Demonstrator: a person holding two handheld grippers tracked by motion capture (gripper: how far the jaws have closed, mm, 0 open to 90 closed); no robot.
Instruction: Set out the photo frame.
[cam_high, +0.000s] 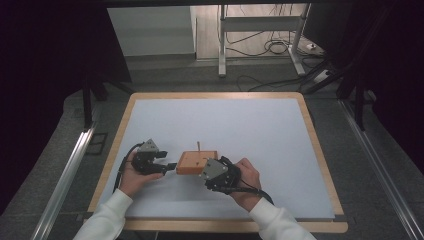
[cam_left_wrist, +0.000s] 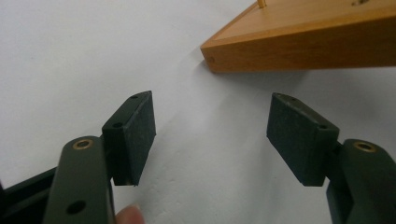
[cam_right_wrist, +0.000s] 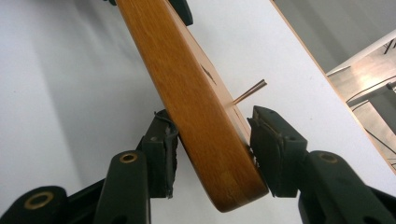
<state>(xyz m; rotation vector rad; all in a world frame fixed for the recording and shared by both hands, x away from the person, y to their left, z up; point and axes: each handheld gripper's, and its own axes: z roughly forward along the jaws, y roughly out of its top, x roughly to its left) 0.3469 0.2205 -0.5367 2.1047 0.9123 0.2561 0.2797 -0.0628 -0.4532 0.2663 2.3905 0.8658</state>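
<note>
A pale grey-white mat covers the table, framed by a light wooden rim, and the table stands on grey carpet with metal rails running along both sides. Beyond it, cables trail across the floor around the legs of a metal stand, and dark curtains close off the left and right. On the mat, near the front edge and between the 2 hands, sits a flat square block of honey-coloured varnished wood with 1 thin wooden peg standing up from its top. The left gripper, black with a grey three-cornered plate, is held just beside the block's left edge; in the left gripper view its 2 matt rubbery pads stand wide apart with only bare mat between them, the block's corner lying ahead. The right gripper straddles the block's rounded near corner, a pad on each face of the board, grasping it as far as the right gripper view shows; the lower face's contact is partly hidden. The block's far end is cut off at the top of that view. White sleeves enter from the bottom.
</note>
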